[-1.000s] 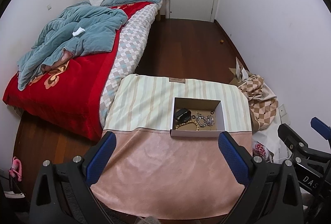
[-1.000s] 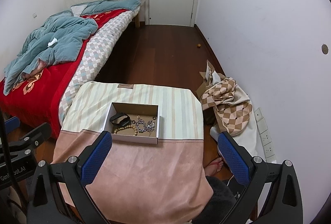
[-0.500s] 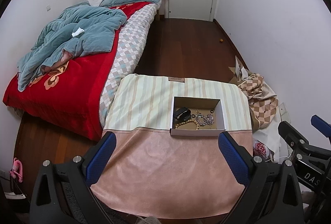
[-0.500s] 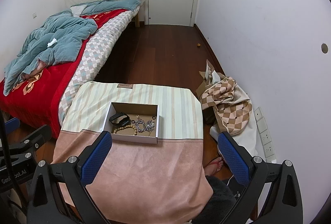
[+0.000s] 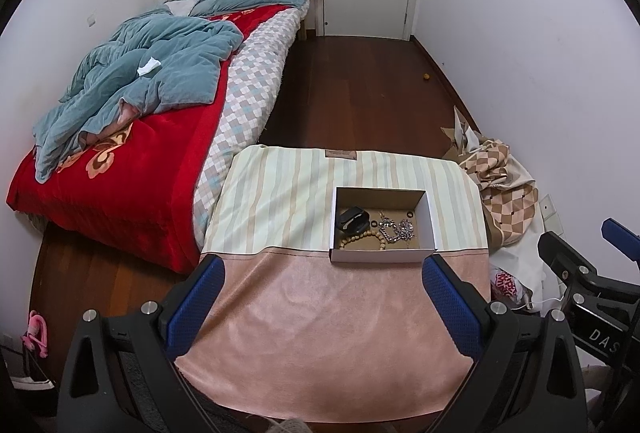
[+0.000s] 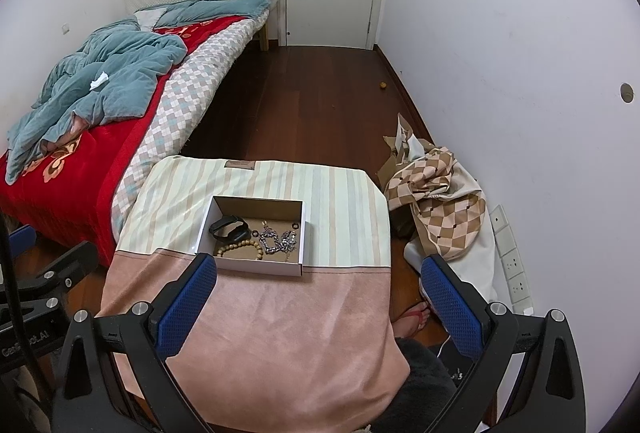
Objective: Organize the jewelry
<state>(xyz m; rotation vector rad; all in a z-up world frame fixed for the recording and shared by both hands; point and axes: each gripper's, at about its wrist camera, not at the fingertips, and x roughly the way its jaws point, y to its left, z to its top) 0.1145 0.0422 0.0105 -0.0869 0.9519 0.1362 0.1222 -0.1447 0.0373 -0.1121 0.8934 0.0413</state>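
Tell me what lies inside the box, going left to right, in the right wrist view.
Black band → wooden bead bracelet → silver chain → small black ring, all lying in the cardboard box.

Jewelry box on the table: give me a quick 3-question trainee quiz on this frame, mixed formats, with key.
1. True or false: the left gripper and the right gripper are both open and empty.
2. Inside the shallow open cardboard box, which item lies nearest the box's front-left corner? A) black wristband B) wooden bead bracelet C) silver chain
3. Fill in: the box sits mostly on the ___ part of the tablecloth, its front edge at the pink part.

Key: 1 true; 2 B; 3 striped.
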